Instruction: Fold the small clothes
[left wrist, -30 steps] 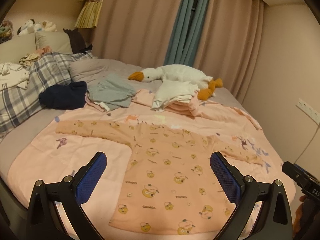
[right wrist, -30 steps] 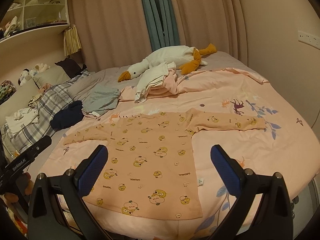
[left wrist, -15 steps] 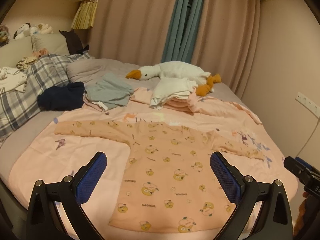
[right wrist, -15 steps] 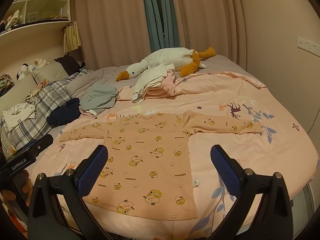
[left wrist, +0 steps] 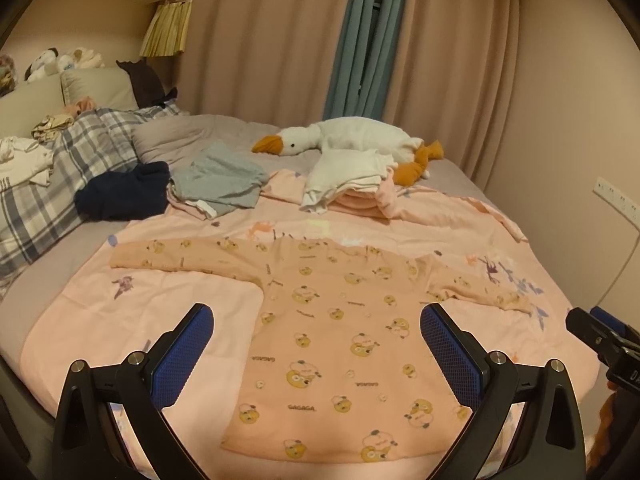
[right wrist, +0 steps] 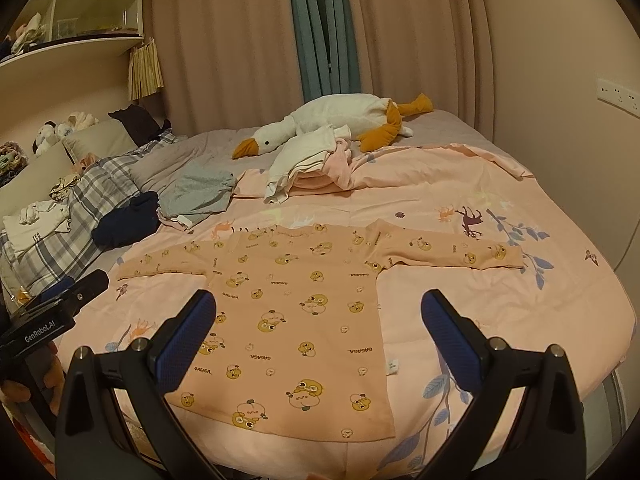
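Left wrist view: you see the shirt (left wrist: 340, 332) spread flat, front down or up you cannot tell, on the pink sheet (left wrist: 160, 304), both sleeves out sideways.
Shirt: it lies near the foot edge of the bed, hem toward you, unfolded; no crease or fold shows in it.
Left gripper (left wrist: 316, 354): your fingers are spread wide and hold nothing, above the hem.
Right gripper (right wrist: 318, 334): your fingers are likewise spread and empty, above the shirt's lower half.
Done: the shirt looks laid out and smoothed; a folded stack (right wrist: 308, 168) sits further back beside the goose toy (right wrist: 340, 120), likely finished pieces.
Left: every fold of this shirt; sleeves in first, judging by the layout.
Waiting: the grey garment (left wrist: 220, 180) and navy garment (left wrist: 124, 194) lie loose beyond.
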`<action>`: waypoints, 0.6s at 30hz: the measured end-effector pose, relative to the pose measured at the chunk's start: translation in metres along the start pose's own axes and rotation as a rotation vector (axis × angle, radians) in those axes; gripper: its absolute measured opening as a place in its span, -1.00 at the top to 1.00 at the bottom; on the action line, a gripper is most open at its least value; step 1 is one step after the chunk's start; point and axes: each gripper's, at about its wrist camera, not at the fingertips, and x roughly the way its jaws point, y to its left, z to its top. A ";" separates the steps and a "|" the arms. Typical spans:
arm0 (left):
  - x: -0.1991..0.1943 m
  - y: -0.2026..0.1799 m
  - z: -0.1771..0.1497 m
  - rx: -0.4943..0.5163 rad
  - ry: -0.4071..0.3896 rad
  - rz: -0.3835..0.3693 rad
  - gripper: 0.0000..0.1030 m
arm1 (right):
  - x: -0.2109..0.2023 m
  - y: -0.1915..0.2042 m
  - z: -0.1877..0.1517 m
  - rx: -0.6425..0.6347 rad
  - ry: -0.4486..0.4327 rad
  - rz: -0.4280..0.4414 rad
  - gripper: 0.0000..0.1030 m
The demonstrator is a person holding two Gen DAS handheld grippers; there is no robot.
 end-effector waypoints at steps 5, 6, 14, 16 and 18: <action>0.001 -0.001 0.001 -0.003 -0.002 -0.001 -0.98 | 0.000 0.002 -0.002 -0.011 -0.001 -0.004 -0.99; 0.001 -0.001 0.000 -0.002 -0.002 -0.001 -0.98 | -0.001 0.001 -0.002 -0.010 -0.005 -0.004 -0.99; 0.001 0.002 -0.003 0.017 0.007 0.017 -0.98 | -0.002 0.001 -0.003 -0.011 -0.007 -0.008 -0.99; 0.001 0.003 -0.003 0.015 0.007 0.019 -0.98 | -0.001 0.002 -0.002 -0.012 -0.005 -0.011 -0.99; -0.001 0.004 -0.003 0.015 -0.001 0.009 -0.98 | -0.001 0.003 -0.001 -0.015 -0.007 -0.011 -0.99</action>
